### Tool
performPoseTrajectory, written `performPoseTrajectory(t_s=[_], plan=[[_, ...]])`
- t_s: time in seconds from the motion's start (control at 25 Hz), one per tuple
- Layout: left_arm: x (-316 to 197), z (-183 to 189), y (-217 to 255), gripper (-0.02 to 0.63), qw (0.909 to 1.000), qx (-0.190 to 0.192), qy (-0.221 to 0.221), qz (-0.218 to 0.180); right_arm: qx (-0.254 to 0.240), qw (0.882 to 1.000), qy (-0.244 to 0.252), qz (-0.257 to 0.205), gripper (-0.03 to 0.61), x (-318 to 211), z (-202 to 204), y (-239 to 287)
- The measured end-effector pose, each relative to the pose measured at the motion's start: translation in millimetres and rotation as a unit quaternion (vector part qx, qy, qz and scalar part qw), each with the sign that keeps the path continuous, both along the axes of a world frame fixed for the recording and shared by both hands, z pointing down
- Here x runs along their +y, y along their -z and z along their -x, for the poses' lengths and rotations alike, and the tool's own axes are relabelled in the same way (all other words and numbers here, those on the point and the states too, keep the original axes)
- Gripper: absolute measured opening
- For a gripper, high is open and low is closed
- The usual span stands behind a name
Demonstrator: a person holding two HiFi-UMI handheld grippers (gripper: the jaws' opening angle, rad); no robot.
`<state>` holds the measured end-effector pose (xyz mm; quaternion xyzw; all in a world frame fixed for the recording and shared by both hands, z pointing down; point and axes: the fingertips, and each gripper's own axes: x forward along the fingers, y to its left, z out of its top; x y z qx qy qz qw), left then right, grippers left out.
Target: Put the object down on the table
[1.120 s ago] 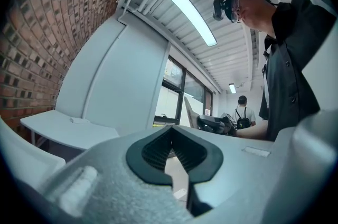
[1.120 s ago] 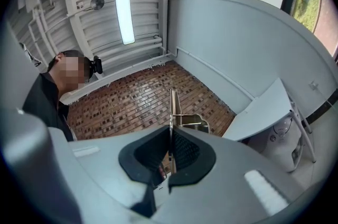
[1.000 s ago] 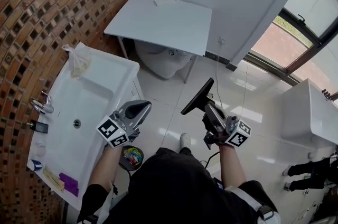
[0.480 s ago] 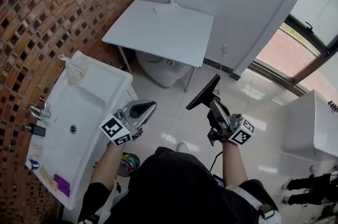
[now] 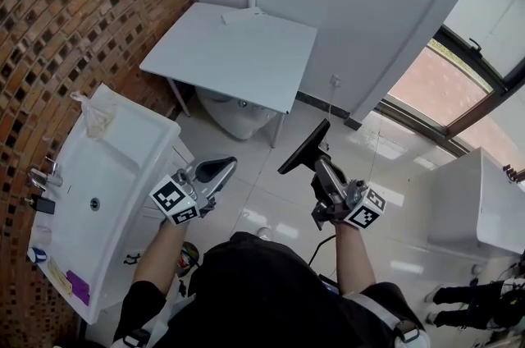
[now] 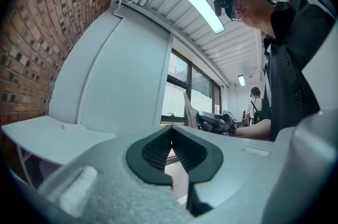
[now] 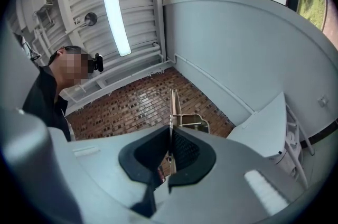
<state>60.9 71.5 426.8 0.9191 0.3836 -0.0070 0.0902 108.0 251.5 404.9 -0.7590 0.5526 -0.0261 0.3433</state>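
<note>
A black clipboard [image 5: 303, 148] sticks up and forward from my right gripper [image 5: 319, 168], which is shut on its lower end. In the right gripper view the clipboard [image 7: 172, 105] shows edge-on between the shut jaws, its metal clip [image 7: 191, 121] to the right. The pale grey table [image 5: 230, 52] stands ahead against the wall, left of the clipboard and some way beyond it. My left gripper [image 5: 216, 169] is shut with nothing in it, held over the floor beside the sink. In the left gripper view the jaws [image 6: 171, 150] meet and the table [image 6: 47, 136] lies to the left.
A white sink [image 5: 98, 174] runs along the brick wall at left, with a plastic bag [image 5: 94, 115] on its far end. A white bowl [image 5: 234, 112] sits under the table. A small white piece [image 5: 239, 16] lies on the table. Another white basin [image 5: 476, 207] stands at right.
The view has swung so the table and sink sit further left. Both grippers keep their pose; the right one still holds the clipboard up.
</note>
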Motion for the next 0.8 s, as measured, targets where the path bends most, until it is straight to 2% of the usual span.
performPoseTrajectory(t_s=[0.16,0.32,0.52,0.8], plan=[[27.0,-13.0,-0.4,0.0,1.0,-0.002,-0.005,0.002,-0.005,1.0,-0.006,0.018,0.008,31.7,-12.9,-9.1],[31.7,-26.4,-2.8,0.0,0.9999,-0.005,0.002,0.013,-0.008,1.0,-0.014,0.024,0.008,45.9,-29.3,-15.8],[21.7,-44.5,-12.0,0.0,0.9998,-0.015,0.004,0.01,-0.027,0.999,-0.012,-0.012,0.008,46.0,-49.2,-18.2],[-1.2,-90.6,-11.2,0.0,0.9998,-0.004,-0.014,0.013,-0.014,1.0,-0.027,0.006,0.008,24.2,-83.9,-13.0]])
